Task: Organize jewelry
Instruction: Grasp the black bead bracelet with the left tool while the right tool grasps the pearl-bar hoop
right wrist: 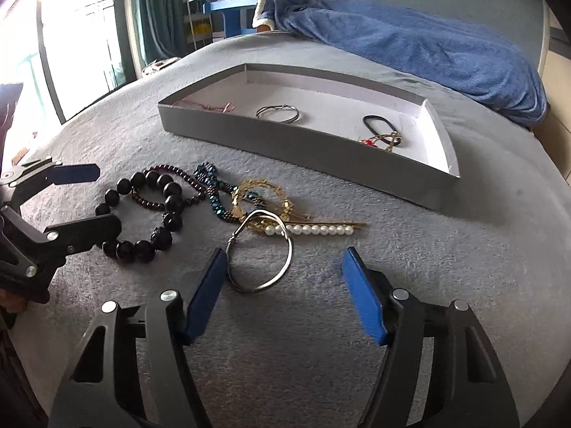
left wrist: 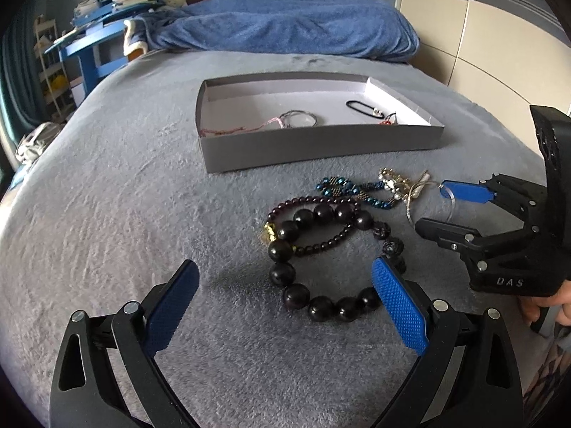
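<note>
On bed, right gripper jaws apart around bangle; left gripper jaws apart over beads. Close square on bangle wire, lift clear of pearl pin, carry to box.

On the bed a shallow box sits far from the cameras, with a pillow behind it. In the box lie a thin ring bracelet, a cord bracelet to its left and a hair tie to its right. Nearer than the box lies a heap of jewelry: a large-bead bracelet at left, a small-bead bracelet under it, a woven bead chain, a pearl pin and a bangle at right.
</note>
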